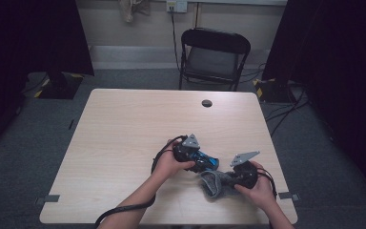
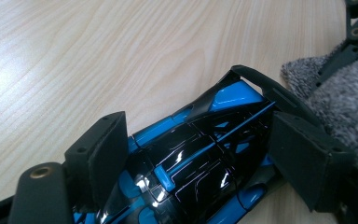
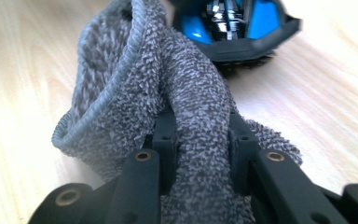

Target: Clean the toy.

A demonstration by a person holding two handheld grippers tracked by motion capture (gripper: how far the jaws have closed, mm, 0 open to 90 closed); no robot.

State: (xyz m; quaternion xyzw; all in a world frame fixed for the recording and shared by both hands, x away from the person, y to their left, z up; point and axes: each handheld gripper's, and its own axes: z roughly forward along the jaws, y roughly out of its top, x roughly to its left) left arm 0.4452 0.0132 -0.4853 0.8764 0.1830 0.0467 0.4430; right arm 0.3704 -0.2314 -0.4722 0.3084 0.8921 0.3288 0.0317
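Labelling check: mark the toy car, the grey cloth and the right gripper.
toy car (image 2: 200, 149), left gripper view, on its black-and-blue roof.
grey cloth (image 3: 121, 84), right gripper view, on its hemmed fold.
right gripper (image 3: 200, 140), right gripper view, between its fingertips.

The right gripper (image 3: 201, 135) has two black jaws that come up from the bottom. They squeeze a bunched-up fold of a fuzzy grey cloth (image 3: 135, 84) between them. The cloth is soft and speckled, with a stitched edge that curls around on the left side. It rises up in a heap over the jaws. Just behind the cloth sits a shiny blue and black toy car (image 3: 235, 25), touching the cloth. Both lie on a pale wooden table (image 3: 335, 93).
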